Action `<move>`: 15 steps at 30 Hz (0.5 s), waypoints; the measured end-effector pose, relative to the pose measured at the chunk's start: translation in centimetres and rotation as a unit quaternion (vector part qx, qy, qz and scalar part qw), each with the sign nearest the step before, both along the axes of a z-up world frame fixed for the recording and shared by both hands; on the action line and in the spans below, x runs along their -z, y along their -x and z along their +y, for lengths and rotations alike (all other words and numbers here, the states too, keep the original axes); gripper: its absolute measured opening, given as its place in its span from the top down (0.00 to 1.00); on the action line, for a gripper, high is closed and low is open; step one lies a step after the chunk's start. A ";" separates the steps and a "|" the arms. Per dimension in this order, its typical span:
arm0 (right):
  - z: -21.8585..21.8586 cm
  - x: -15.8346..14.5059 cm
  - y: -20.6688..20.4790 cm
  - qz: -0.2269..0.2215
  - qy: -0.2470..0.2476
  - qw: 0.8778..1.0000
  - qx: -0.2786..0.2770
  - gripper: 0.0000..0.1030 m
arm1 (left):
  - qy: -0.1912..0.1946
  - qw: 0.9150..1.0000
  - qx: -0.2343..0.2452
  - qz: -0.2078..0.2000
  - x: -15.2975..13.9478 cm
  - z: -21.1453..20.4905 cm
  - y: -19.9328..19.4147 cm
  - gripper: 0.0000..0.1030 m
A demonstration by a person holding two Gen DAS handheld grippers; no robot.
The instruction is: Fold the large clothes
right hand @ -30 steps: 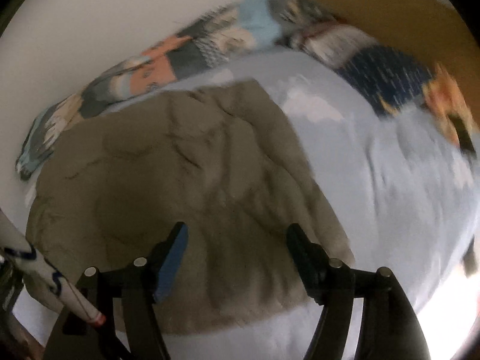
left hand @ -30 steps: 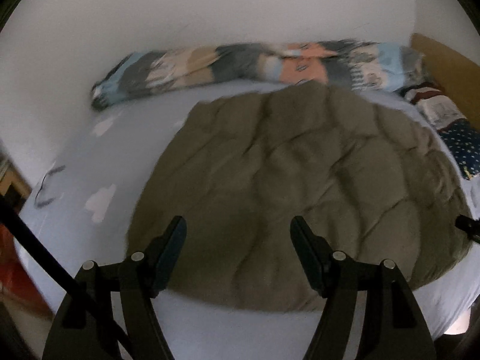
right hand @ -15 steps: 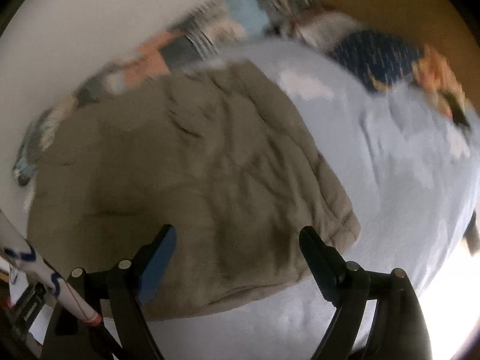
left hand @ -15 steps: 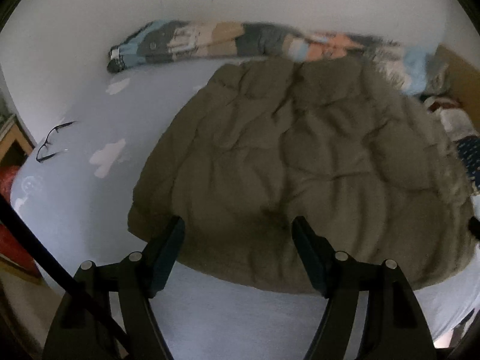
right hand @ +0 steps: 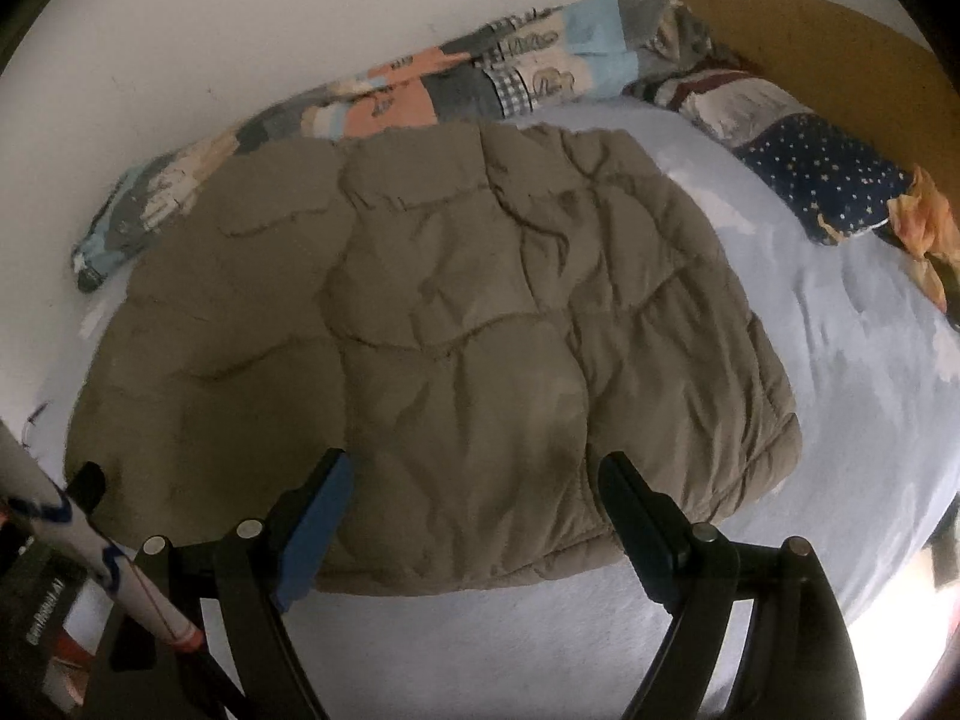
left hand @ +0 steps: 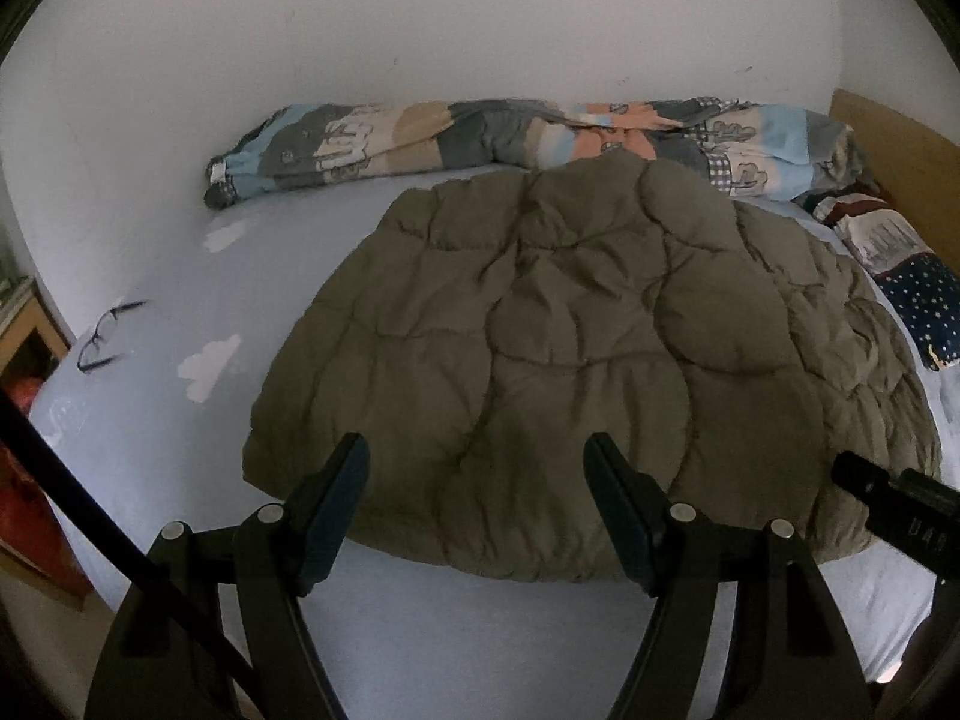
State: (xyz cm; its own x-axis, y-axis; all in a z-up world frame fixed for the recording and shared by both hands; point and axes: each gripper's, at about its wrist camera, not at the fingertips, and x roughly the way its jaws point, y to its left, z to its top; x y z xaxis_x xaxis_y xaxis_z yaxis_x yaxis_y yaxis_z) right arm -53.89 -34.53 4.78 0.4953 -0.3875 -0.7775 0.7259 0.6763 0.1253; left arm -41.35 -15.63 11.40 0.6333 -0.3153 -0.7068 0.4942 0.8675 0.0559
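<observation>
Now: olive quilted jacket spread flat on pale blue bed sheet, far edge touching patchwork blanket. Left gripper and right gripper both wide open, empty, above near hem.

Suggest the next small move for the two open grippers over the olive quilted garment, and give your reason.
Probably lower both onto the olive quilted garment's near edge and close. The left gripper and right gripper hang open above it, holding nothing, while it lies flat.
</observation>
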 end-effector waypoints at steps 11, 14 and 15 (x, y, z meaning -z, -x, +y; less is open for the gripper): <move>-0.4 1.6 -0.9 0.034 -0.009 0.999 -0.003 0.14 | -0.021 1.000 0.016 -0.003 0.9 -1.2 -0.3 0.29; 0.0 1.2 -0.8 0.031 0.000 1.000 -0.005 0.14 | -0.024 1.000 0.017 -0.012 0.8 -1.2 0.1 0.29; 0.1 1.0 -0.8 0.028 0.003 1.000 -0.006 0.14 | -0.025 0.999 0.018 -0.014 0.8 -1.2 0.2 0.29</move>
